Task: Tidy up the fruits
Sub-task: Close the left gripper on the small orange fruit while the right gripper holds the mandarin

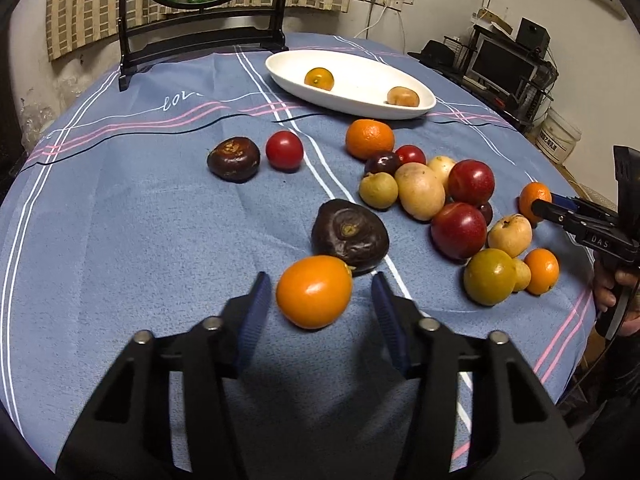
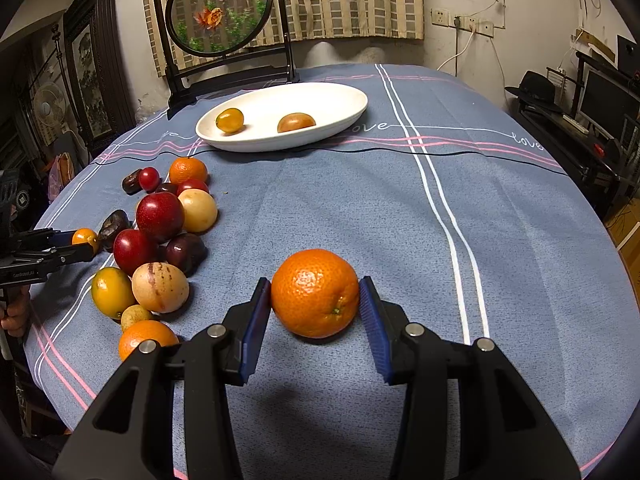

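My left gripper (image 1: pixel 320 292) is open around a smooth orange kumquat (image 1: pixel 314 291) lying on the blue cloth; gaps show on both sides. A dark water chestnut (image 1: pixel 350 235) lies just behind it. My right gripper (image 2: pixel 316 294) is shut on a mandarin orange (image 2: pixel 315 293), both blue pads touching its sides, the fruit low on the cloth. The same gripper shows in the left wrist view (image 1: pixel 538 206) with the orange (image 1: pixel 534 197). A white oval dish (image 1: pixel 360 96) at the far side holds two fruits; it also shows in the right wrist view (image 2: pixel 340 120).
A heap of several plums, loquats, oranges and tomatoes (image 1: pixel 460 200) lies right of the left gripper, seen at left in the right wrist view (image 2: pixel 160 240). A black framed round screen (image 1: pixel 200 40) stands behind the dish. The table's edges curve away on both sides.
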The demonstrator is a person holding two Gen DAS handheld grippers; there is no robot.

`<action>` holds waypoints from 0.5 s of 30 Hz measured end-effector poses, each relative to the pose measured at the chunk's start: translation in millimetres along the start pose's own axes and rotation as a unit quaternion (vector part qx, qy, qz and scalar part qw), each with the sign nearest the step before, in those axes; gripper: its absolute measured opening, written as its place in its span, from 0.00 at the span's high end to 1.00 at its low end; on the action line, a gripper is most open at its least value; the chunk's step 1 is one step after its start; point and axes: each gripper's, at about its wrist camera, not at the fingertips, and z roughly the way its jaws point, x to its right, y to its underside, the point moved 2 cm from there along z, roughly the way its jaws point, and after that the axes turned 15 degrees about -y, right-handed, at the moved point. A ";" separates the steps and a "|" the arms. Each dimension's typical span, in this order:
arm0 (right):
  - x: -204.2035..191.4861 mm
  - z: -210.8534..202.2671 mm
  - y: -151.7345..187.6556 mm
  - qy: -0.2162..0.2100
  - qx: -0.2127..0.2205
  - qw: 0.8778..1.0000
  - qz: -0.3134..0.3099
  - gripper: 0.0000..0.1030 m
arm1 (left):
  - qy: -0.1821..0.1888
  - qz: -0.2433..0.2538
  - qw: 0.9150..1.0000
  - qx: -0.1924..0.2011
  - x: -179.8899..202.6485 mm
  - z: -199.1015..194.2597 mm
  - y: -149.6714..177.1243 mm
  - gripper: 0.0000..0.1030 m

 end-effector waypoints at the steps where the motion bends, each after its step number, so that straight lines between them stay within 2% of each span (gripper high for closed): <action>1: 0.0 -0.1 0.0 0.000 0.000 1.000 0.000 0.56 | -0.003 0.001 1.000 -0.001 0.8 0.4 0.1 0.58; 4: 0.1 -0.1 0.0 0.000 0.000 1.000 0.000 0.56 | -0.011 0.000 1.000 0.003 0.7 -1.1 1.1 0.63; 15: -0.1 -0.2 -0.1 0.000 0.001 1.000 0.001 0.56 | -0.047 0.015 0.999 0.019 9.2 -10.9 8.9 0.64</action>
